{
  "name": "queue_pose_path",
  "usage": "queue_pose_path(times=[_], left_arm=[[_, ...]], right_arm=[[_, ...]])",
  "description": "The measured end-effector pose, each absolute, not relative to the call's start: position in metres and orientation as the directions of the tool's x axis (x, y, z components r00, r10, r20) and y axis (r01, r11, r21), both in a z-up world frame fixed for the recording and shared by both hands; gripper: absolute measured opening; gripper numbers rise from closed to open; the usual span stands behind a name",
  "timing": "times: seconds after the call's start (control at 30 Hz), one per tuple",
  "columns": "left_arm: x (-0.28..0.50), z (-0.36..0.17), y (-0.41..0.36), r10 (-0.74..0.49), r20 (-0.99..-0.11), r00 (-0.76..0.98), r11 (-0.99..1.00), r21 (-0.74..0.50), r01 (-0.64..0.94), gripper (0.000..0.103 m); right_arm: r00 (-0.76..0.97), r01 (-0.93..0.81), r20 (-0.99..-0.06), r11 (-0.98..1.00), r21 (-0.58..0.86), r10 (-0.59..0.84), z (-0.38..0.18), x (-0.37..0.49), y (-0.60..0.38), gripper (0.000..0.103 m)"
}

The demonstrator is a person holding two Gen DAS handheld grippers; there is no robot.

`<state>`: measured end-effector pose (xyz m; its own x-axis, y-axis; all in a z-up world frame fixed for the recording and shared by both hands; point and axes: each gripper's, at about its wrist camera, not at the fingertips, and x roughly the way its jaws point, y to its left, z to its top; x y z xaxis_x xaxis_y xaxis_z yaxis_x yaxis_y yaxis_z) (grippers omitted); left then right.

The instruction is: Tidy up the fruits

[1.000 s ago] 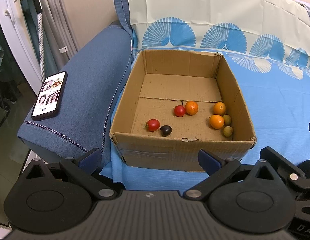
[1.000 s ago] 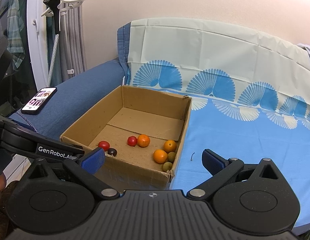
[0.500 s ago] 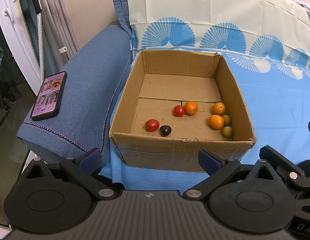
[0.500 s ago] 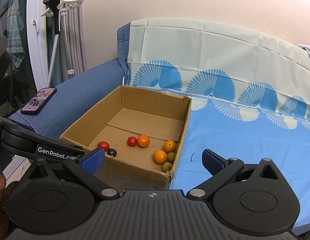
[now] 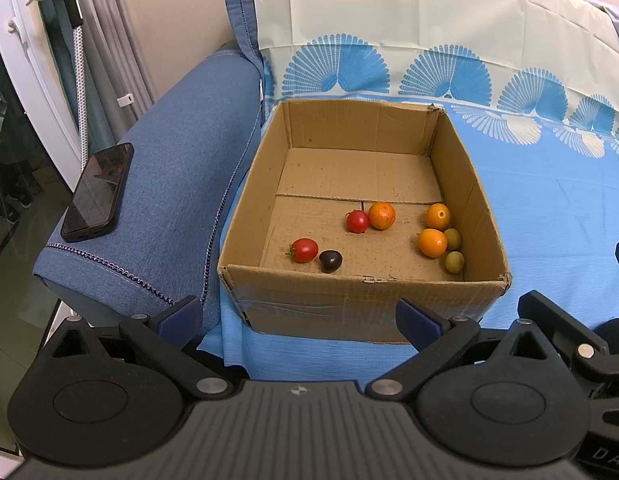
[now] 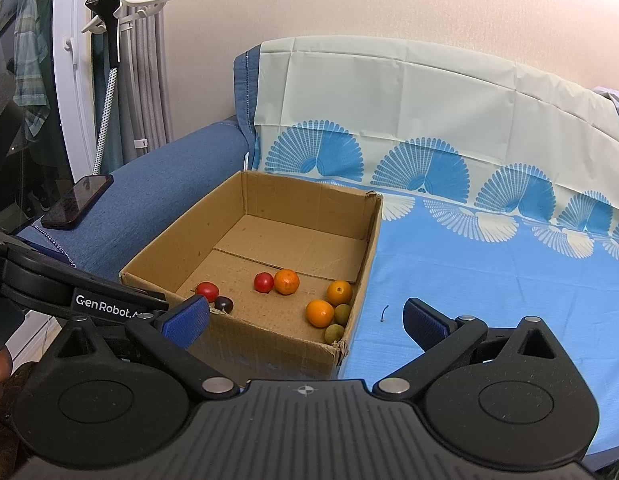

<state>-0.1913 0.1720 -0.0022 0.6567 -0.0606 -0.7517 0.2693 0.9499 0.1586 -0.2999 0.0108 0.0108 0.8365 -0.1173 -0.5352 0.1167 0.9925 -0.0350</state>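
Observation:
An open cardboard box sits on a blue cloth. Inside lie two red tomatoes, a dark plum-coloured fruit, three orange fruits and two small green ones. In the right wrist view the same fruit shows, such as the orange one. My left gripper hovers open before the box's near wall, holding nothing. My right gripper is open too, over the box's near right corner.
A phone with a dark screen lies on the denim sofa arm left of the box. A patterned cover drapes the backrest. Blue cloth stretches right of the box. A garment steamer stands at the far left.
The phone's screen has gone dark. Both grippers have barely moved and stay open.

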Motion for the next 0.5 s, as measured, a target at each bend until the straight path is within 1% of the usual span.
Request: queue_pose_path(times=[0.27, 0.43, 0.5], left_arm=[[-0.1906, -0.0031, 0.1735, -0.06, -0.749, 0.66, 0.951, 0.159, 0.267, 0.103], [-0.1932, -0.003, 0.1721, -0.044, -0.72, 0.692, 0.949, 0.186, 0.253, 0.103], [-0.1893, -0.0039, 0.1724, -0.046, -0.73, 0.682, 0.95, 0.179, 0.256, 0.103]], right_arm=[[0.836, 0.115, -0.537, 0.993, -0.033, -0.114, 0.011, -0.2995, 0.0099, 0.102], [0.833, 0.11, -0.543, 0.994, -0.021, -0.104, 0.0076, -0.2976, 0.0091, 0.102], [0.833, 0.107, -0.545, 0.994, -0.013, -0.097, 0.0066, -0.2971, 0.0064, 0.102]])
